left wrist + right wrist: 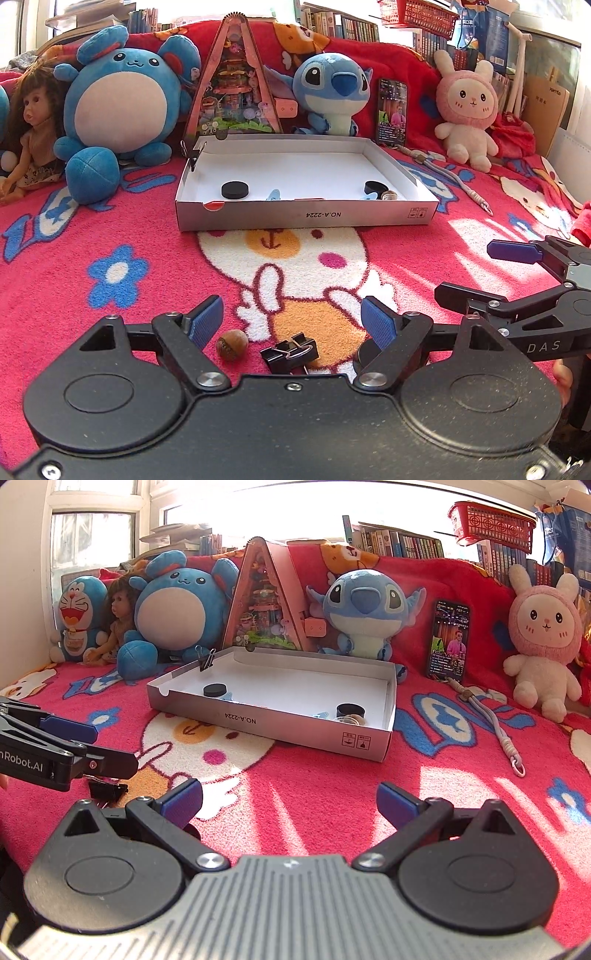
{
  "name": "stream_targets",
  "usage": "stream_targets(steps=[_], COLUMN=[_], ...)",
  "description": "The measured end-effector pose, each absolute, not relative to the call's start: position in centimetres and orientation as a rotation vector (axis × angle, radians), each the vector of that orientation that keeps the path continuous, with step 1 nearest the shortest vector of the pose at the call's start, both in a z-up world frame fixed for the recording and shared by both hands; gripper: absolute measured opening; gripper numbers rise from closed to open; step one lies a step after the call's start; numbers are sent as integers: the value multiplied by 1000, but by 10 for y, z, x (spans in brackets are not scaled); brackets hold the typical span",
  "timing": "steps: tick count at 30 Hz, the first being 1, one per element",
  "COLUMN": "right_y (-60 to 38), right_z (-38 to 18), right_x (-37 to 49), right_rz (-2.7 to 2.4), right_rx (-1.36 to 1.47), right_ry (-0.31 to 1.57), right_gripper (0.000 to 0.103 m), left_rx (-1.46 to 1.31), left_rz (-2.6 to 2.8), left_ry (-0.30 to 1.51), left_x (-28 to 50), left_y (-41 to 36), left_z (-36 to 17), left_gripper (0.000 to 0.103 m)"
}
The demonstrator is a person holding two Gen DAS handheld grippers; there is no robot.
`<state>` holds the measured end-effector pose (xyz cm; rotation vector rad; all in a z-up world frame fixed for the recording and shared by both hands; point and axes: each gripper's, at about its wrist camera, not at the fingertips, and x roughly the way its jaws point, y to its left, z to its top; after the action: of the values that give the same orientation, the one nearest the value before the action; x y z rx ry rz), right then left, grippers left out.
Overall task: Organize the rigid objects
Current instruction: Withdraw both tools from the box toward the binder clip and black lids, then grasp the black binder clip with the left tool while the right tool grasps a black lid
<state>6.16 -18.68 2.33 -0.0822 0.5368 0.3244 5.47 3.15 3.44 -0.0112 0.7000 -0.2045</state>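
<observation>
Jaws spread wide and empty on both the left gripper and right gripper, the pickup step seems underway: the binder clip and nut lie well short of the box, so next the left must descend and close.

The setting is a home, most likely a bedroom or a child's room. A red cartoon-print blanket covers a bed-like surface and rises over its far edge. Along that far edge stand plush toys: a round blue plush, a blue alien plush and a pink rabbit plush, with a doll near the far left corner. Behind them are shelves of books, a red plastic basket and a sunlit window.
</observation>
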Motion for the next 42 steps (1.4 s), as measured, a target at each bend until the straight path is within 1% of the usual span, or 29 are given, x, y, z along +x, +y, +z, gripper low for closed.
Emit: stream_targets(steps=[16,22,24,27,29,33,35,38,40,41,42], right_y=[-189,-172,-167,-160,-156,-151,-149,-147,-146,-145,-144], right_z=[6,3,2,1,1,2,2,2,1,0,0], right_x=[38,31,30,28,27,27,28,29,30,30,30], right_rz=[345,388,400,420,428,439,442,446,447,443,433], right_rx=[-71,-130,-148,-167,-177,-184,-181,-170,-162,-160,-160], right_ry=[584,573,571,571,567,563,564,569,572,569,564], right_gripper=[103,102,100,94,91,80,77,69,61,59,54], left_rx=[-37,-40,-40,-43,-42,-46,-51,-61,-67,-70,-72], left_rz=[-185,-192,-188,-196,-205,-218,-222,-214,-209,-207,-205], left_ry=[746,741,742,740,733,730,732,736,736,736,736], left_x=[31,29,28,27,27,30,33,38,40,41,42], left_y=[44,46,46,45,44,40,37,35,34,34,34], left_z=[20,21,21,22,23,23,21,17,14,13,13], left_gripper=[80,67,57,48,46,43,42,42,41,39,36])
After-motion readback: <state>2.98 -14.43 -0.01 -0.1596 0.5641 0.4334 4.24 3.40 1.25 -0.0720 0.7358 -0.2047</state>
